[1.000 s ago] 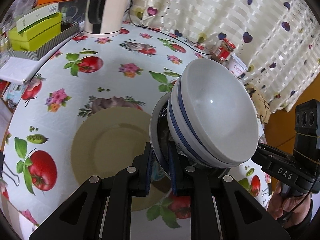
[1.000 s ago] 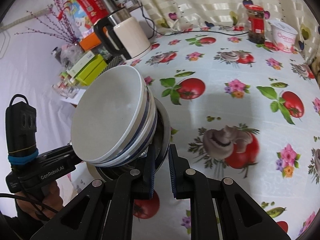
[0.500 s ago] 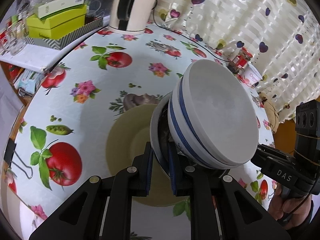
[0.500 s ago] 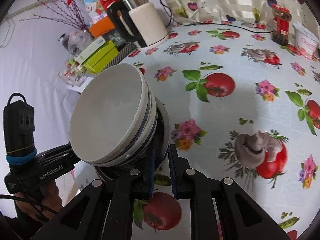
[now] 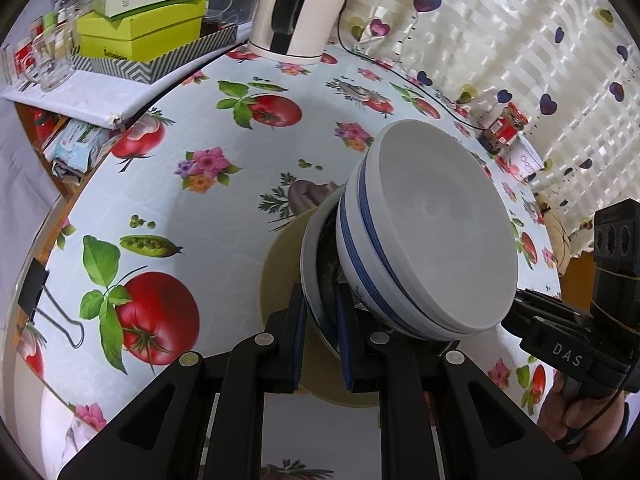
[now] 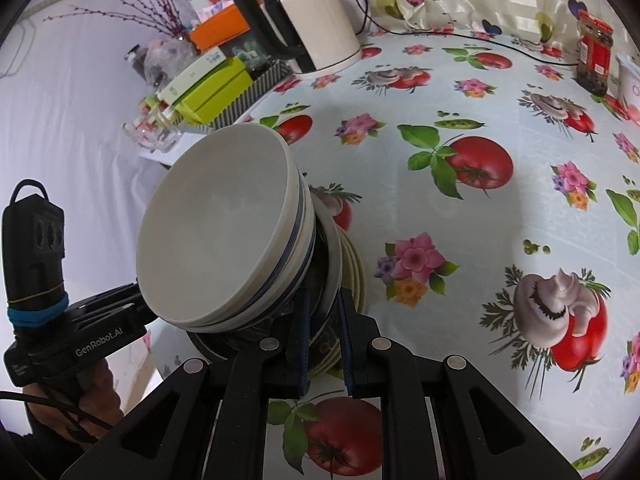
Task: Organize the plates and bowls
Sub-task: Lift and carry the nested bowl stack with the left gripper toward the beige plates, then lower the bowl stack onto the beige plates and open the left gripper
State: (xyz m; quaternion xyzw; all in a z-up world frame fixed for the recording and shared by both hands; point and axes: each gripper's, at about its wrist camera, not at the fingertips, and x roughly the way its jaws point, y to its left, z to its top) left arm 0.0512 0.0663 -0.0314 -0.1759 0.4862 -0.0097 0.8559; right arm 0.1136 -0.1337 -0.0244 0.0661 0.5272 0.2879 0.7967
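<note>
A stack of white bowls with blue bands (image 5: 428, 236) sits on a grey-rimmed plate (image 5: 310, 264). My left gripper (image 5: 320, 320) is shut on the plate's rim on one side. My right gripper (image 6: 324, 332) is shut on the rim (image 6: 334, 264) on the opposite side. Together they hold the plate and the bowls (image 6: 216, 232) over a beige plate (image 5: 280, 272) that lies on the tablecloth. The beige plate's ribbed edge (image 6: 356, 268) shows just beyond the held plate in the right wrist view.
A white kettle (image 5: 296, 8) stands at the back of the table, with a green box (image 5: 140, 32) in a striped tray beside it. A red-lidded jar (image 6: 596, 56) and a white tub (image 6: 630, 76) stand by the curtain. A black binder clip (image 5: 48, 304) lies near the table's left edge.
Both grippers, holding the plate with the bowls, have moved across the table until the stack is over the beige plate. The grip has not changed.
</note>
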